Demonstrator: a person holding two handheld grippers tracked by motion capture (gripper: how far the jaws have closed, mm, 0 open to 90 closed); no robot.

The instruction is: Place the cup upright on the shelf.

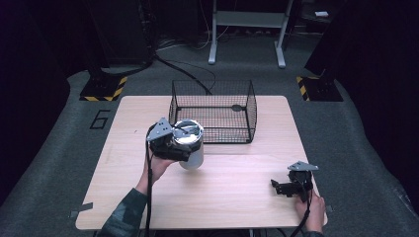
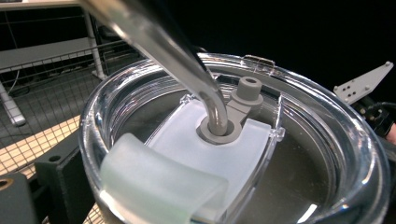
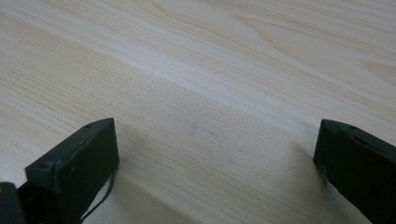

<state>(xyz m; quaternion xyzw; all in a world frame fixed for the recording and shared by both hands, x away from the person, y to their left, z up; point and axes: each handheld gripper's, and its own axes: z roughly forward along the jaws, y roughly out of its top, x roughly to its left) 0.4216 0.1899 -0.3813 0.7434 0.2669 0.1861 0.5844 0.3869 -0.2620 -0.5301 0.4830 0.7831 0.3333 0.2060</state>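
Currently our left tongs (image 1: 180, 143) clamp the tumbler (image 1: 191, 148); right tongs (image 1: 286, 187) idle apart. Top-heavy grip near the basket (image 1: 212, 111) — we risk tipping it.

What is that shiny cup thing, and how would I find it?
Start at the wooden table, then find the black wire basket at its far side. Just in front of its left corner is a silver tumbler, by the left gripper. Its clear lid has a metal straw.
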